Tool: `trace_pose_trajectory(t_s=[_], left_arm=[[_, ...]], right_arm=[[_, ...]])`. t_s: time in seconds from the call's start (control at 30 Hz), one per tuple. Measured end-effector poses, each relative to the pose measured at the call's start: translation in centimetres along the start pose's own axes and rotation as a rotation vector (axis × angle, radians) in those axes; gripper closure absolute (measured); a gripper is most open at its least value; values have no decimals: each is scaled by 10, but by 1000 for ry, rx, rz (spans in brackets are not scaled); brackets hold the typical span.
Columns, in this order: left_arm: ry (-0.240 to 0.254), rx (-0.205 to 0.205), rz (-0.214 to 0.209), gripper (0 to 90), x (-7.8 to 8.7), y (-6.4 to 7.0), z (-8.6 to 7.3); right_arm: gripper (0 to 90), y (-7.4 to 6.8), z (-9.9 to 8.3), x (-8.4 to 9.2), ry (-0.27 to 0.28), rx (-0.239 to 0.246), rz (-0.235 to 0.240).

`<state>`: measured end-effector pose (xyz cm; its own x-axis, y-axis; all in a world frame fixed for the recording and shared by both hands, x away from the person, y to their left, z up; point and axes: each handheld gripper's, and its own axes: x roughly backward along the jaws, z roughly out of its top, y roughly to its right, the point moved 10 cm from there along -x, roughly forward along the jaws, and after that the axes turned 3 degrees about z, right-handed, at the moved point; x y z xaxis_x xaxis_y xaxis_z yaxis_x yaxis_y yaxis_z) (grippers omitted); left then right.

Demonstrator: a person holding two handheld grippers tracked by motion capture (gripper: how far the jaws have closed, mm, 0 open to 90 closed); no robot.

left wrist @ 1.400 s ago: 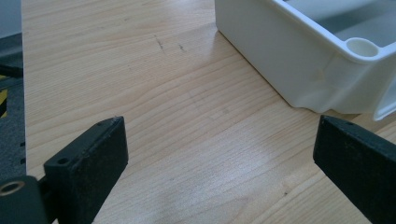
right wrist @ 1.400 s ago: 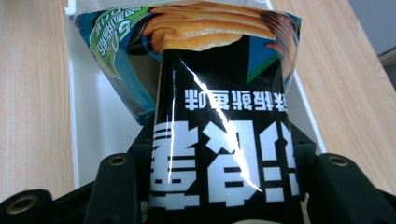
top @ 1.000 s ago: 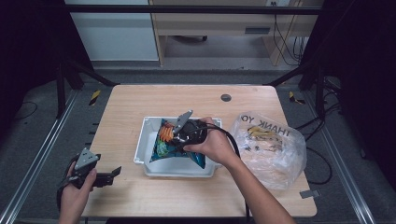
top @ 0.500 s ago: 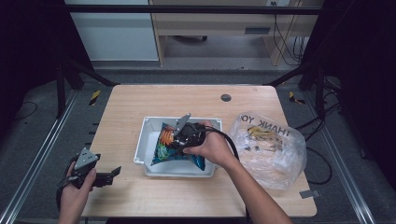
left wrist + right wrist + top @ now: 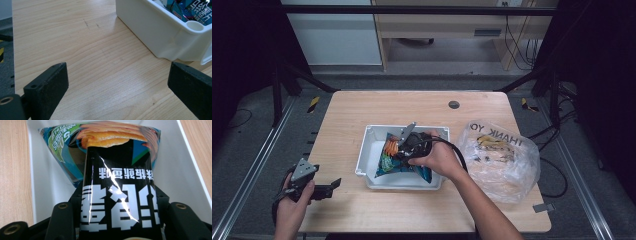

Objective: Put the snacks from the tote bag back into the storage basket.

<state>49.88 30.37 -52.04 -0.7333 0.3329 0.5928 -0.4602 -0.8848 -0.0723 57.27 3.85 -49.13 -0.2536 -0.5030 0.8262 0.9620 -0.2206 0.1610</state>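
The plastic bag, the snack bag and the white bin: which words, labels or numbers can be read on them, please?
"THANK YO": on the clear plastic bag, seen reversed and upside down; the rest is cut off.
Large white Chinese characters on the black panel of the snack bag: upside down, I cannot read them reliably.
"5" on its green patch: small characters beside it unreadable.
White bin: no text.

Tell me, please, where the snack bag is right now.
In the high view the snack bag lies in the white bin at mid-table, left of the clear plastic bag, clamped by the right gripper.
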Motion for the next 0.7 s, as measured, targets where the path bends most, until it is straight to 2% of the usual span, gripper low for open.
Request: trace_pose_trajectory(t_s=[0.13, 0.37, 0.7], left_arm=[[0, 3, -2, 29, -1, 1, 0], [1, 3, -2, 29, 0, 0, 0], [0, 4, -5, 29, -1, 1, 0]], right_arm=[[468, 1, -1, -1, -4, -6, -8], [468, 1, -3, -6, -5, -2, 3], [465, 3, -5, -7, 0, -21, 14]])
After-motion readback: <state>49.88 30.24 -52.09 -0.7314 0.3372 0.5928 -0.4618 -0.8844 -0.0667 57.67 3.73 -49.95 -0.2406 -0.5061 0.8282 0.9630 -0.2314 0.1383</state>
